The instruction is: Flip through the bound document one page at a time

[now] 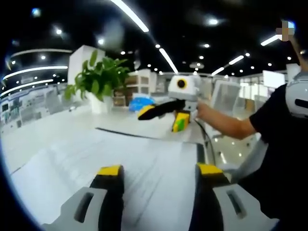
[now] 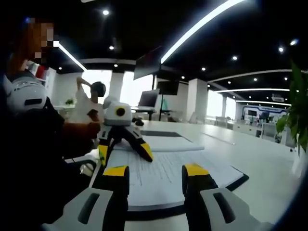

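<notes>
The bound document [image 1: 120, 159] lies open on a white table, its white printed pages resting on a black cover [image 2: 231, 185]. My left gripper [image 1: 159, 169] hovers low over the page, jaws apart and nothing between them. It also appears as the left gripper [image 2: 125, 154], its yellow-tipped jaws spread above the page's far side. My right gripper [image 2: 156, 171] stands open over the near edge of the document [image 2: 163, 175]. A hand carries the right gripper [image 1: 161, 120] above the page's far end, jaws apart.
A potted green plant [image 1: 98, 77] stands at the table's end, and its leaves [image 2: 298, 115] show too. A second flat sheet [image 2: 161, 134] lies farther along the table [image 2: 269, 159]. The person's dark sleeve [image 1: 274, 120] is close. Another person [image 2: 91, 101] stands behind.
</notes>
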A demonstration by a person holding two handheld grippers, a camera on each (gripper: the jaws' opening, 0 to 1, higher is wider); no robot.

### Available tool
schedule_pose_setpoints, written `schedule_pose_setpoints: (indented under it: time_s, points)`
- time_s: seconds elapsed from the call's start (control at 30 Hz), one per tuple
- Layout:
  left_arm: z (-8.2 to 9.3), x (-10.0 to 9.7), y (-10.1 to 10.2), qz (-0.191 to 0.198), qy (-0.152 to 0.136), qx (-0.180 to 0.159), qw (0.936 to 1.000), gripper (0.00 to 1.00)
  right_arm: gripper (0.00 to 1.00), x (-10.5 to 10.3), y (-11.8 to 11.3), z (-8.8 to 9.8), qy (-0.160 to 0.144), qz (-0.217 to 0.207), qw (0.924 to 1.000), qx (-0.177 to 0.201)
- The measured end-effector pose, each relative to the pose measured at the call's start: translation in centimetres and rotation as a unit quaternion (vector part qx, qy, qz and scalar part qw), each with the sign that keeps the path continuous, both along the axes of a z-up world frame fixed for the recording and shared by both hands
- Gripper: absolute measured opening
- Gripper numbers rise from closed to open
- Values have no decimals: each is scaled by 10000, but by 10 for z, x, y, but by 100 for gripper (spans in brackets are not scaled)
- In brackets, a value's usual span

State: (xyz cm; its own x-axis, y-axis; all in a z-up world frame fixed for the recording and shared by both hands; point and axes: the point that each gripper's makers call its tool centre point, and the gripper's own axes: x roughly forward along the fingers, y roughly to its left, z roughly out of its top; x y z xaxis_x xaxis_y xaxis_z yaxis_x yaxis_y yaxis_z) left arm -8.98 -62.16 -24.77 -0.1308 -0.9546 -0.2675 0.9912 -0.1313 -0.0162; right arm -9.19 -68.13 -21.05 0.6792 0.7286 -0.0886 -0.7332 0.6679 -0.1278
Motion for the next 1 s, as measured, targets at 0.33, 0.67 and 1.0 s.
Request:
schedule_pose_setpoints:
  time_s: [0.33,0.67,1.0]
  points:
    - [2,-6,-1,-94,84,16,9999,60,46,-1,0,-1,17,-8,10000,11]
    - [-1,-4,-5,-97,53,73,9999,59,46,-14,8,-4,41,165,9998,-128]
    - [0,-4,-5,-99,173,30,9998,58,47,-33,26,-10,95,606,9976,-316]
